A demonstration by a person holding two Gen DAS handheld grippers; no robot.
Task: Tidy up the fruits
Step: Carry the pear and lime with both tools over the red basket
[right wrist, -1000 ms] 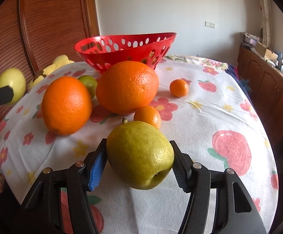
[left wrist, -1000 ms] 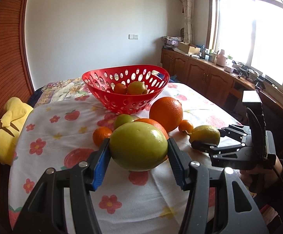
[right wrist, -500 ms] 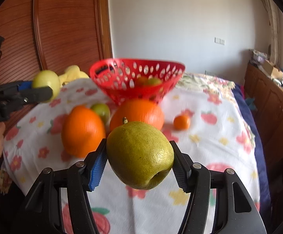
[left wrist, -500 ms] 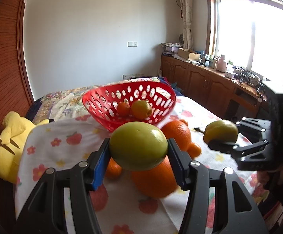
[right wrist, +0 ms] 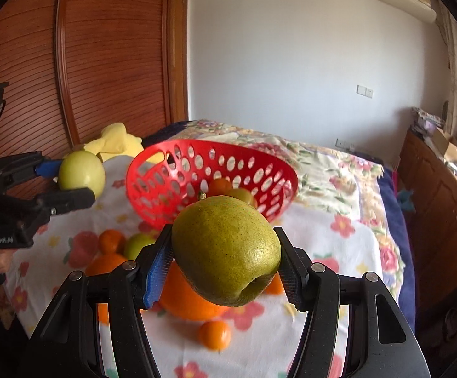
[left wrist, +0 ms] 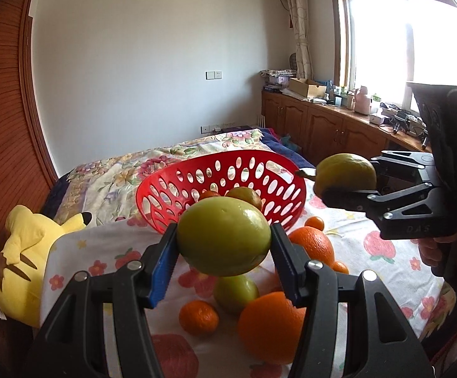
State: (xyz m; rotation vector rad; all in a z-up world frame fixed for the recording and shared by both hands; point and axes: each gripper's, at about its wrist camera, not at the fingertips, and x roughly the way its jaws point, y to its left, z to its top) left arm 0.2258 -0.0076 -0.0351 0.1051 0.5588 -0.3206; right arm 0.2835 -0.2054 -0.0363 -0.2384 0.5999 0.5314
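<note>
Both fruits lifted clear of the cloth since a second ago, up to rim height of the basket, the loose oranges now well below.

Left wrist view: left gripper (left wrist: 224,245) clamped partway closed on a smooth round green apple (left wrist: 224,236), pads pressing both flanks. Just behind it, a red perforated plastic basket (left wrist: 178,186), tilted toward the camera, with two small fruits (left wrist: 244,196) inside. On the flower-printed white tablecloth (left wrist: 382,245) below: a small green fruit (left wrist: 235,293), a little tangerine (left wrist: 198,317), a large orange (left wrist: 271,327), another orange (left wrist: 313,244). At right, level with the basket's rim, right gripper (left wrist: 338,182) carrying a speckled yellow-green pear (left wrist: 345,171). Yellow plush toy (left wrist: 23,249) at the left edge.

Right wrist view: right gripper (right wrist: 226,255) partway closed on the speckled pear (right wrist: 226,249), held off the cloth just in front of the basket (right wrist: 165,176). At left, left gripper (right wrist: 71,182) gripping the pale green apple (right wrist: 82,173) beside the basket's rim. Blurred oranges (right wrist: 190,299) on the cloth beneath.
</note>
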